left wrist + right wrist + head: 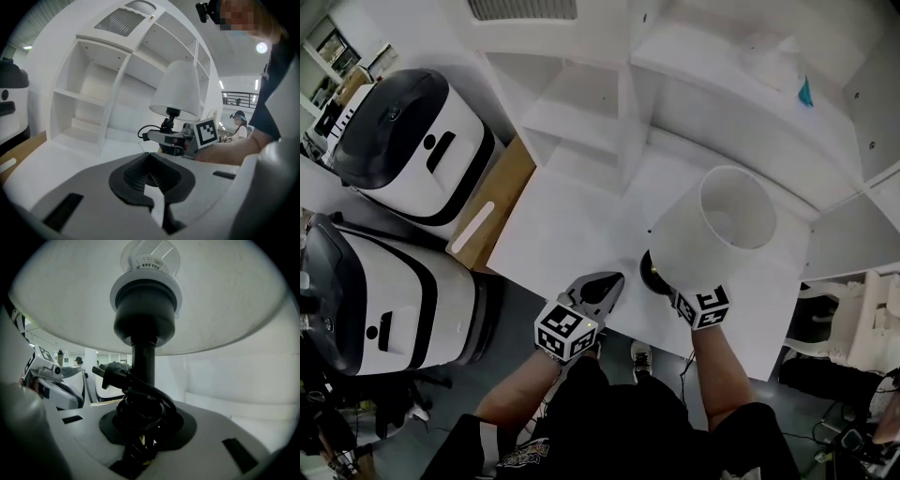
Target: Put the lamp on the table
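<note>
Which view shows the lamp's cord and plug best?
Right gripper view: the cord is coiled round the lamp stem right at the right gripper, plug sticking out left. Left gripper view shows only a small black loop of it below the shade. Head view: the shade hides it.

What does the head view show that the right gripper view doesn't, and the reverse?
Head view only: the lamp's open shade top, the right gripper's marker cube, and the base over the white table near its front edge. Right gripper view only: the black cord wound round the stem, its plug, jaws closed there. Both: the white shade and the gripper itself.
</note>
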{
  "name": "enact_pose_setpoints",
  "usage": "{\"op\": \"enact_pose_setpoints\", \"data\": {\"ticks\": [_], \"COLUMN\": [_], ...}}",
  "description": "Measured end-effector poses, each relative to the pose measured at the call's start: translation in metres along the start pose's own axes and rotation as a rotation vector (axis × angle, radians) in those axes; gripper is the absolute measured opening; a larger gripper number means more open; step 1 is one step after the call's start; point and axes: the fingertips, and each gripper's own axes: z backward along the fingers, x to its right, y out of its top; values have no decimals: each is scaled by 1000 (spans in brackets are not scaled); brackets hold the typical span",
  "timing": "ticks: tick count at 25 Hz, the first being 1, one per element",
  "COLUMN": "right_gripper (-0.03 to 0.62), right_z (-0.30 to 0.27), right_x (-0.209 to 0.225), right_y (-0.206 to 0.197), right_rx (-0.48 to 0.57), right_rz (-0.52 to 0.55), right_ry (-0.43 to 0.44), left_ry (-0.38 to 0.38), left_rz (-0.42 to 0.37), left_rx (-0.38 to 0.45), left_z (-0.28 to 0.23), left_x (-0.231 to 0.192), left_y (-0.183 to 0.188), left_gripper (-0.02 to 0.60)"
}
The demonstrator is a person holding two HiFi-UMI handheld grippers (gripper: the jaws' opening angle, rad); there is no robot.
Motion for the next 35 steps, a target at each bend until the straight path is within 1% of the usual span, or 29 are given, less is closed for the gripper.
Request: {"op": "enact_pose_setpoints", "data": {"ticks": [8,12,21,28,35], "right_gripper": [97,97,97,97,97], "right_z": [-35,-52,-98,-133,-153], "right_x": [27,39,67,79,90], "right_y": [-16,-24,-35,-36,-35], "right_rx": [-10,-13,-16,-15,-4], "right_rz": [-16,-18,-1,13,31], "right_ry": [-70,-87,-115,-114,-124], "left_ry": [-51,-72,-110,-105,-92], "left_rz": [-7,-16,-26,-23,-14], "left_rx": [-33,-56,-75,-78,-92], "left_z": [-21,-31,-50,-61,-58], "left_x": [-28,-40,-64,-88,-101], "left_y": [-3,-5,-3,1,-3], "left_gripper": [6,6,6,6,6]}}
